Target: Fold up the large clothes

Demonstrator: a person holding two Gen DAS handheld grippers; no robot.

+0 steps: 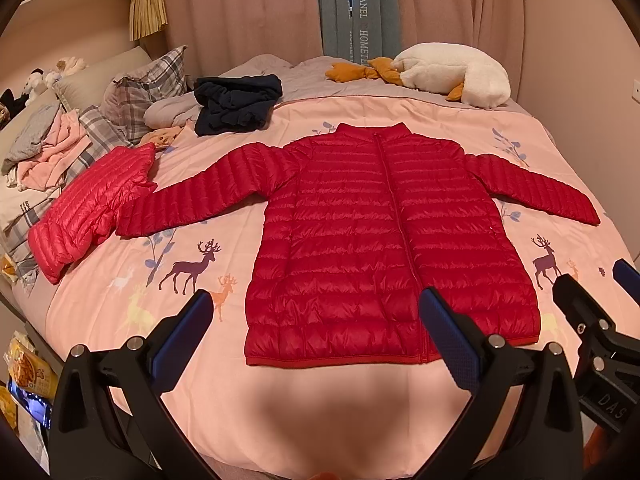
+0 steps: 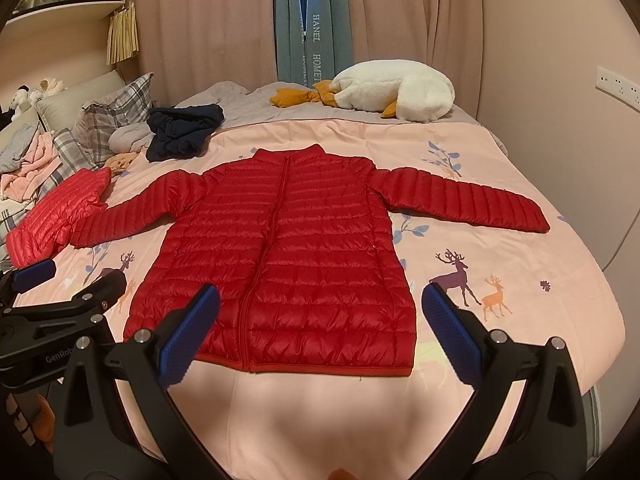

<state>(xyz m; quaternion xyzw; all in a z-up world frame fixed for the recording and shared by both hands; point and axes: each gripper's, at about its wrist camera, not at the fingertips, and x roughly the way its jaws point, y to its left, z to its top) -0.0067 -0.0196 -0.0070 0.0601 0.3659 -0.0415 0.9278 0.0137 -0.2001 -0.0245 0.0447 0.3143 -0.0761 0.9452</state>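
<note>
A red quilted puffer jacket lies flat on the pink bedspread, zipped, front up, both sleeves spread sideways. My left gripper hovers open over the near hem, its fingers wide apart and empty. The right gripper is open too, above the hem's right half, holding nothing. Each gripper shows at the edge of the other's view: the right gripper at the right, the left gripper at the left.
A folded pink-red puffer lies by the left sleeve. A dark navy garment, plaid pillows and loose clothes sit at the back left. A white plush goose lies at the head.
</note>
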